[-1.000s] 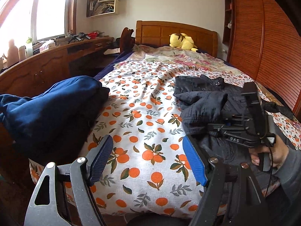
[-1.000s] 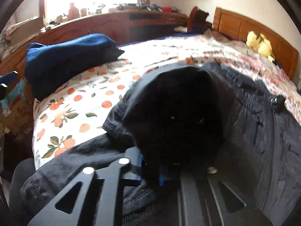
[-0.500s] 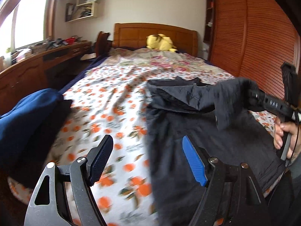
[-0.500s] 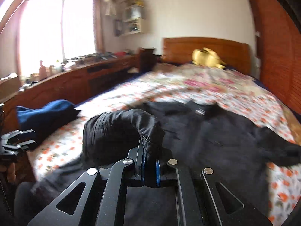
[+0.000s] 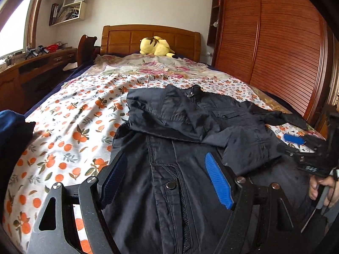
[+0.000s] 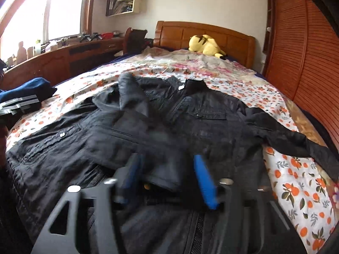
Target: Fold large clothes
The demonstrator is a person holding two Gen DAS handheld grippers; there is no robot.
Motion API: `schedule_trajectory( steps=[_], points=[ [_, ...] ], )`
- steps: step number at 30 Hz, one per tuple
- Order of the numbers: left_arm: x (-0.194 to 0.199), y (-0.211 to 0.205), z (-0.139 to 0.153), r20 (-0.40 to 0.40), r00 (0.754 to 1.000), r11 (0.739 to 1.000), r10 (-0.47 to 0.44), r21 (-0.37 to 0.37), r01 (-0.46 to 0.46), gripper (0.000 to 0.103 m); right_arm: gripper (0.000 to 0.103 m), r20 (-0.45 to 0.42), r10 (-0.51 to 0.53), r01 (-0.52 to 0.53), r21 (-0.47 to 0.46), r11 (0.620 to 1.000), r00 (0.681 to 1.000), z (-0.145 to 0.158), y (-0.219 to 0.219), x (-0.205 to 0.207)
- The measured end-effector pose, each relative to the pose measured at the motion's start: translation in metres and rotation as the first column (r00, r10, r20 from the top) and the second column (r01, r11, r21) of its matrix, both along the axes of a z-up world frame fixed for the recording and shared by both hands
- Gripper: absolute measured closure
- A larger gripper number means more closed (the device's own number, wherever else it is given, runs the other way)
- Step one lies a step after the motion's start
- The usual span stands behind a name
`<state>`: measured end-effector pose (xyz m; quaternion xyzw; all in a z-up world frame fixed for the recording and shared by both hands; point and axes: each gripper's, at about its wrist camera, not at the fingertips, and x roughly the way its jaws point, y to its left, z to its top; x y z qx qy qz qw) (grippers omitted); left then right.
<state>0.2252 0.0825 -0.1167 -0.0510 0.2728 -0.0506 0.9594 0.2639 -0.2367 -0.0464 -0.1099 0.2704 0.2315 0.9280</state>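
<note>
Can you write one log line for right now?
left gripper: open, empty | right gripper: opening, releasing sleeve | black cloth jacket: spread on orange-print bedsheet

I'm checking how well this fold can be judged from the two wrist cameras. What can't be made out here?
- Jacket hem: left wrist view, cut off by the bottom edge and covered by the left gripper.
- Right gripper: right wrist view, motion-blurred as its jaws open; the sleeve cuff lies between them, contact unclear.
- Blue clothes: both views, cut off at the left edge.
- Shelf contents: too small.
</note>
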Motion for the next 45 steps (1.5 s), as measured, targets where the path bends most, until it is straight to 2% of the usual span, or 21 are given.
schedule_trajectory(
  steps=[5, 10, 14, 18, 21, 24, 28, 29, 30, 31, 32, 33, 37, 45],
  points=[
    [0.002, -0.001, -0.014, -0.002, 1.0, 1.0, 0.005, 0.013, -0.005, 0.026, 0.034, 0.028, 0.054, -0.055, 0.004, 0.999, 0.998, 0.011, 0.016, -0.031],
    [0.0, -0.005, -0.022, -0.008, 1.0, 1.0, -0.018, 0.023, 0.018, 0.026, 0.028, 0.013, 0.122, -0.122, -0.028, 0.992, 0.992, 0.005, 0.041, -0.03],
    [-0.002, -0.006, -0.022, -0.001, 1.0, 1.0, -0.026, 0.017, 0.026, 0.026, 0.028, -0.053, 0.133, -0.136, -0.044, 0.99, 0.99, -0.005, 0.056, -0.005],
    [0.0, -0.004, -0.022, -0.006, 1.0, 1.0, -0.029, 0.012, 0.029, 0.026, 0.028, -0.156, 0.115, -0.118, -0.011, 0.993, 0.981, -0.013, 0.061, 0.022],
    [0.0, -0.004, -0.022, -0.004, 1.0, 0.999, -0.031, 0.01, 0.031, 0.026, 0.028, -0.196, 0.111, -0.112, 0.003, 0.994, 0.974, -0.013, 0.068, 0.039],
    [0.0, -0.004, -0.023, -0.005, 1.0, 1.0, -0.03, 0.008, 0.03, 0.026, 0.028, -0.246, 0.125, -0.133, -0.014, 0.991, 0.961, -0.018, 0.078, 0.045],
    [-0.001, -0.004, -0.023, -0.007, 0.999, 1.0, -0.031, 0.005, 0.031, 0.026, 0.028, -0.271, 0.123, -0.146, -0.066, 0.987, 0.955, -0.023, 0.087, 0.047],
    [-0.001, -0.004, -0.023, -0.007, 0.999, 0.999, -0.031, 0.005, 0.031, 0.026, 0.031, -0.274, 0.125, -0.145, -0.055, 0.988, 0.954, -0.023, 0.086, 0.049],
    [0.0, -0.004, -0.023, -0.007, 1.0, 1.0, -0.031, 0.005, 0.031, 0.026, 0.049, -0.275, 0.134, -0.15, -0.04, 0.988, 0.952, -0.021, 0.084, 0.049],
    [-0.001, -0.004, -0.023, -0.006, 0.999, 0.999, -0.031, 0.005, 0.031, 0.026, 0.061, -0.279, 0.146, -0.161, -0.034, 0.986, 0.949, -0.02, 0.082, 0.05],
    [0.0, -0.004, -0.023, -0.007, 0.999, 1.0, -0.031, 0.005, 0.031, 0.026, 0.085, -0.279, 0.147, -0.165, -0.041, 0.985, 0.949, -0.021, 0.083, 0.052],
    [0.0, -0.004, -0.023, -0.008, 0.999, 1.0, -0.031, 0.005, 0.031, 0.026, 0.089, -0.279, 0.147, -0.168, -0.054, 0.984, 0.949, -0.02, 0.082, 0.051],
    [-0.002, -0.004, -0.024, -0.007, 0.999, 0.999, -0.034, 0.002, 0.034, 0.026, 0.094, -0.22, 0.142, -0.157, -0.053, 0.986, 0.965, -0.002, 0.067, 0.04],
    [-0.005, -0.003, -0.023, 0.001, 0.999, 0.999, -0.035, -0.005, 0.035, 0.026, 0.096, -0.067, 0.101, -0.101, 0.003, 0.995, 0.993, 0.073, 0.028, 0.008]
  ],
)
